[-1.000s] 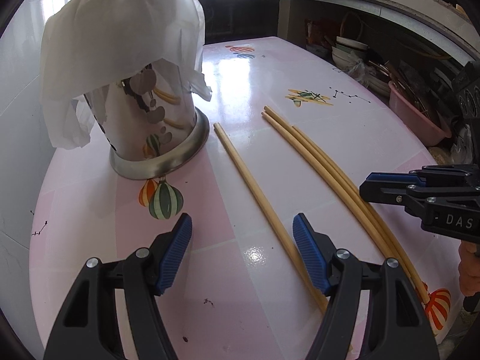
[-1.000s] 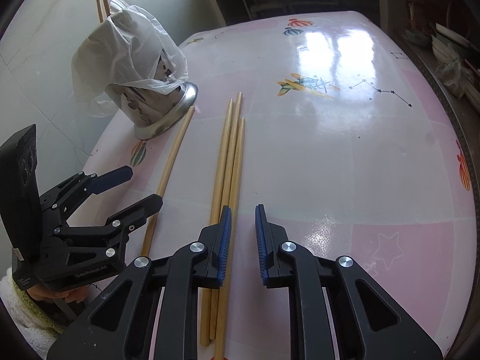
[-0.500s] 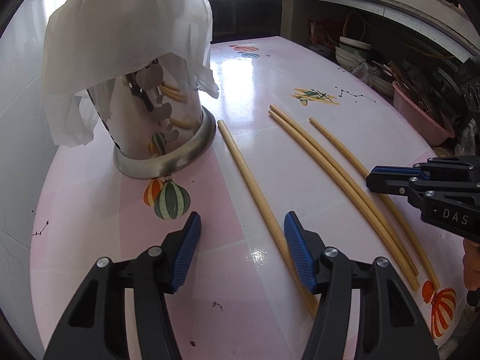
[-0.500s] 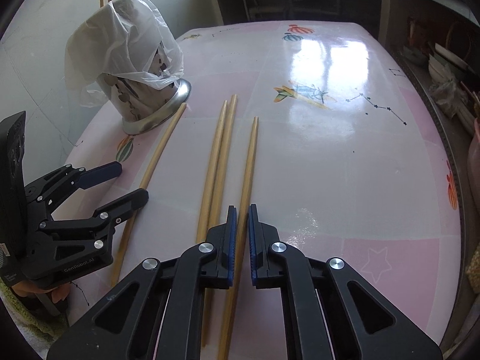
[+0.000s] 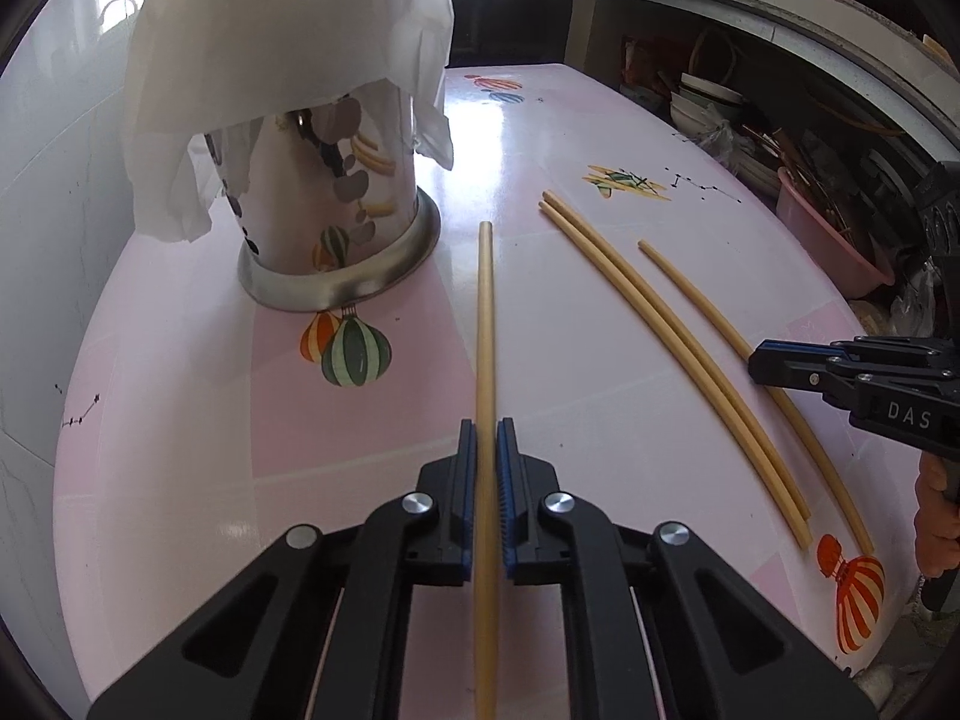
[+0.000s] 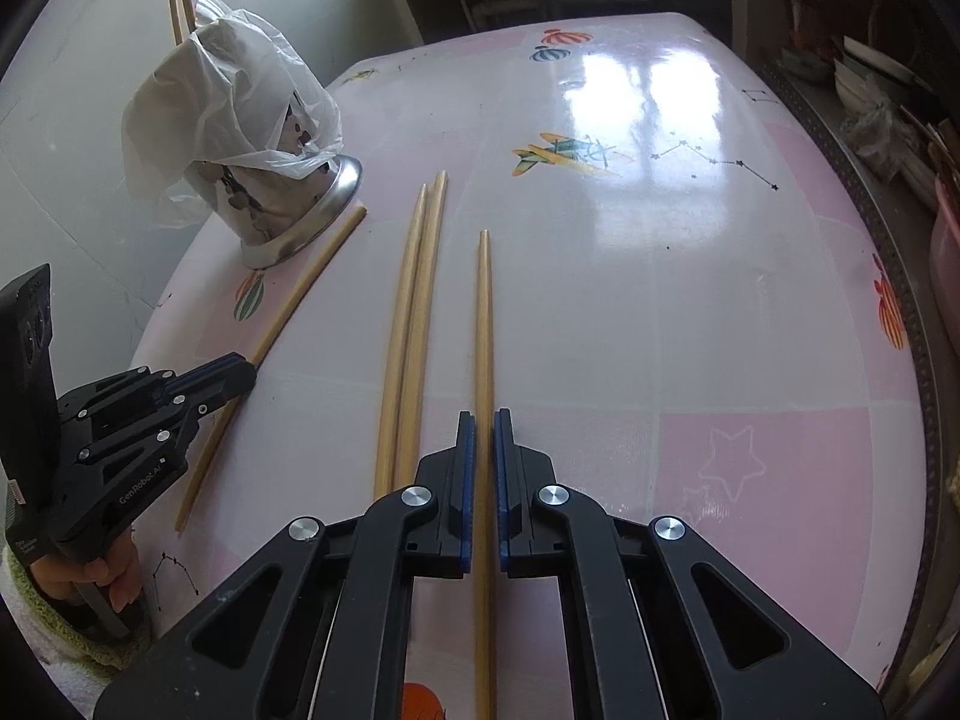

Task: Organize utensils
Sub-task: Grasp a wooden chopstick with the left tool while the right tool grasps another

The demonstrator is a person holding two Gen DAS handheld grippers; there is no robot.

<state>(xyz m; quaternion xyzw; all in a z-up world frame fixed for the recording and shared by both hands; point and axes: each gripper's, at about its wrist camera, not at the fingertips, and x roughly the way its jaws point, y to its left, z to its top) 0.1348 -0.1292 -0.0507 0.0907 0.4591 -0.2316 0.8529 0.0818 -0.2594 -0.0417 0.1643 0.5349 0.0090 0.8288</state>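
Note:
Several long wooden chopsticks lie on the pink table (image 5: 600, 120). My left gripper (image 5: 486, 438) is shut on one chopstick (image 5: 485, 312), which points toward the metal utensil holder (image 5: 327, 222) draped with a white plastic bag. My right gripper (image 6: 484, 429) is shut on another chopstick (image 6: 483, 312). A pair of chopsticks (image 6: 414, 300) lies side by side between the two held ones; it also shows in the left wrist view (image 5: 660, 324). The left gripper appears in the right wrist view (image 6: 198, 381), the right gripper in the left wrist view (image 5: 780, 363).
The holder (image 6: 270, 192) stands at the table's far left by a white tiled wall, with two chopsticks (image 6: 180, 0) sticking out of it. Shelves with bowls (image 5: 708, 102) and a pink basin (image 5: 834, 240) stand beyond the table's right edge.
My left gripper closed from wide open onto the leftmost chopstick. My right gripper closed on the rightmost chopstick and drew it away from the pair.

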